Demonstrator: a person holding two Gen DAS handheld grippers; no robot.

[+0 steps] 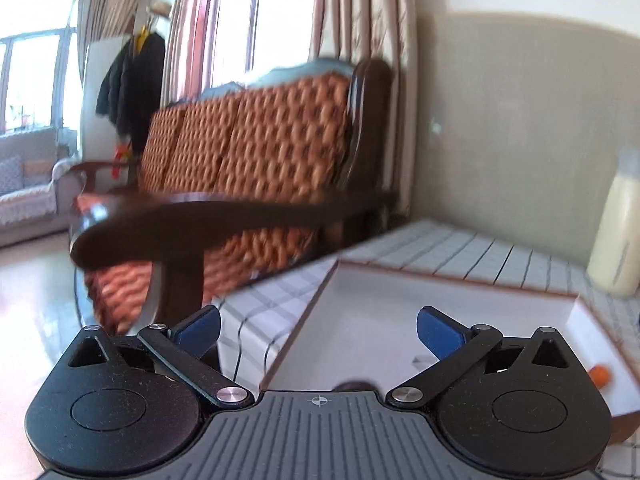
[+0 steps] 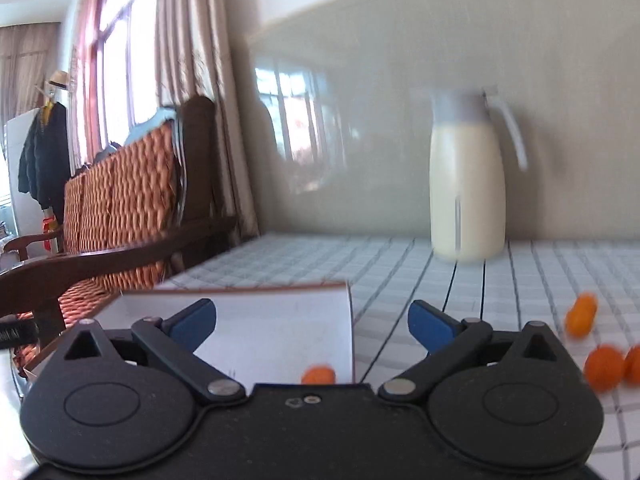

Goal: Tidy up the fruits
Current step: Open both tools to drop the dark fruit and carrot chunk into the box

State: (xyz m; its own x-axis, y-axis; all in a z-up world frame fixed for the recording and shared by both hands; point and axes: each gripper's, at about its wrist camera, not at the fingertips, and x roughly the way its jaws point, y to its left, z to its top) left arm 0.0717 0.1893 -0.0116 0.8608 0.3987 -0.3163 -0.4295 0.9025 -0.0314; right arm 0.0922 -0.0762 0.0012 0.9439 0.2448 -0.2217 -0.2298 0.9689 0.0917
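Note:
A shallow white tray with a brown rim [image 1: 452, 276] [image 2: 248, 289] lies on the checked tablecloth. One small orange fruit [image 1: 600, 375] [image 2: 317, 375] rests inside it near a corner. Three more orange fruits lie loose on the cloth to the right: one [image 2: 581, 315] farther back, two [image 2: 604, 367] [image 2: 633, 364] side by side. My left gripper [image 1: 318, 326] hangs over the tray's left edge, open, with nothing between its blue pads. My right gripper [image 2: 312, 320] is over the tray's right edge, open and empty.
A cream jug with a grey lid and handle [image 2: 467, 184] [image 1: 616, 236] stands on the cloth by the wall. A wooden sofa with woven orange cushions [image 1: 256, 160] [image 2: 120, 208] sits just past the table's left edge, its dark armrest [image 1: 224, 216] close by.

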